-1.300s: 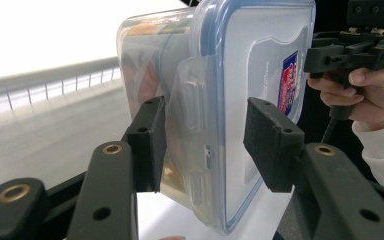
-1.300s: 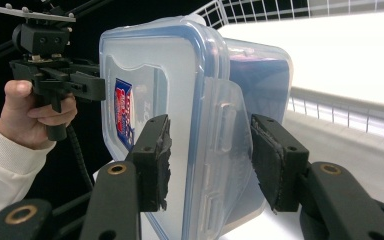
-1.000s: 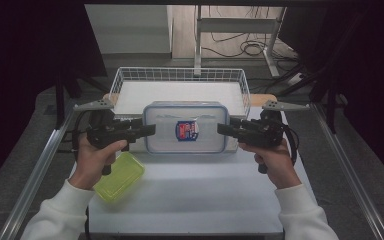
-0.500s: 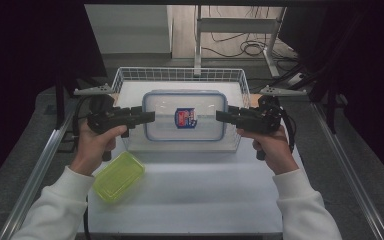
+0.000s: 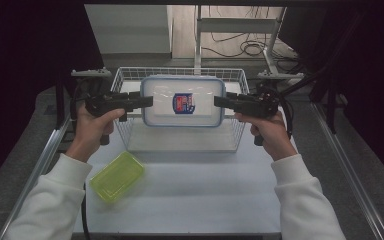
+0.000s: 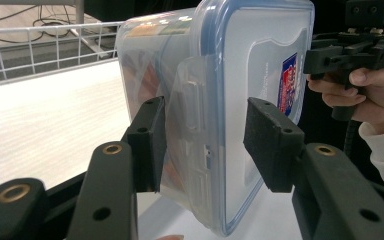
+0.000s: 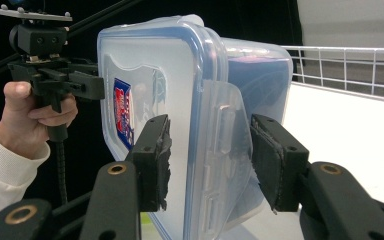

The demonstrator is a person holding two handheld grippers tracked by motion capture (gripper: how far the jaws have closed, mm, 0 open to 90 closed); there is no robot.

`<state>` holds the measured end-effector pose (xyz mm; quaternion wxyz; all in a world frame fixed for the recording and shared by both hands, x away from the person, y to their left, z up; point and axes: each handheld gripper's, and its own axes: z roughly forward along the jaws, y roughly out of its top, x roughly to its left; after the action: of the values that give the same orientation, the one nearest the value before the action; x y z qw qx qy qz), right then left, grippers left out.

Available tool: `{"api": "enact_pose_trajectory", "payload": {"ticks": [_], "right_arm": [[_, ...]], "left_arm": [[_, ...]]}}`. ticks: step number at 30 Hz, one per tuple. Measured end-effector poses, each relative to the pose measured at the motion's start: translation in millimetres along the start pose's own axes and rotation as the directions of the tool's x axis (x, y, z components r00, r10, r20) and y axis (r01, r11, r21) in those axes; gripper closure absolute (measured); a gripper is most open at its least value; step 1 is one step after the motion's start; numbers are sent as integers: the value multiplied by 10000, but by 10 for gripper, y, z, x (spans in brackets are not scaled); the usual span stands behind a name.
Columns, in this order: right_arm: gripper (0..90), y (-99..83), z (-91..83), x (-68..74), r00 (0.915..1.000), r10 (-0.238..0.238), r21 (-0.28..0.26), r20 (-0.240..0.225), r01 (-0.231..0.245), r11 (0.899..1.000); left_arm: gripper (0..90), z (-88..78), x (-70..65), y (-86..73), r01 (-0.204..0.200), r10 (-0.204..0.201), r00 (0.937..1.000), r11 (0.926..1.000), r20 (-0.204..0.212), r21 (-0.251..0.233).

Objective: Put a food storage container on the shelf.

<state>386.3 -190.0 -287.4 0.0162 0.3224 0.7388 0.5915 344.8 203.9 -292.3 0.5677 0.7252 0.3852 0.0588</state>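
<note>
Left gripper (image 5: 147, 101) clamps the short left end of the clear plastic box (image 5: 182, 101), jaws squeezing lid and base either side of the latch. Right gripper (image 5: 219, 101) does the same on the right end. Box hangs level betw. them at upper centre of the high view, lid w/ blue label up, above the wire basket (image 5: 180, 145). Green lid (image 5: 117, 175) lies lower left on the table (image 5: 195, 200).

One clear lidded container (image 5: 182, 101), one wire basket (image 5: 230, 80), one green lid (image 5: 116, 176).
</note>
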Motion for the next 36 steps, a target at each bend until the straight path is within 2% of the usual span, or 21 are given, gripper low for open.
{"api": "enact_pose_trajectory", "payload": {"ticks": [8,11,20,31,34,36], "right_arm": [[521,106,82,-85,10000,41,169,76,-43,9998],[520,144,141,-163,9997,213,297,84,-216,9993],[520,201,261,-261,9990,426,503,127,-431,9978],[507,164,360,-381,9959,798,781,425,-829,9935],[512,158,378,-408,9952,889,685,397,-915,9934],[513,166,388,-422,9950,911,668,414,-937,9934]], "left_arm": [[525,63,152,89,194,-195,9998,9997,88,122],[525,99,218,123,294,-297,9995,9993,103,221],[524,154,392,145,550,-554,9984,9981,139,266],[519,278,507,130,768,-771,9970,9954,25,566],[517,299,561,123,991,-997,9949,9942,116,420],[515,310,577,130,979,-983,9951,9945,77,364]]}}
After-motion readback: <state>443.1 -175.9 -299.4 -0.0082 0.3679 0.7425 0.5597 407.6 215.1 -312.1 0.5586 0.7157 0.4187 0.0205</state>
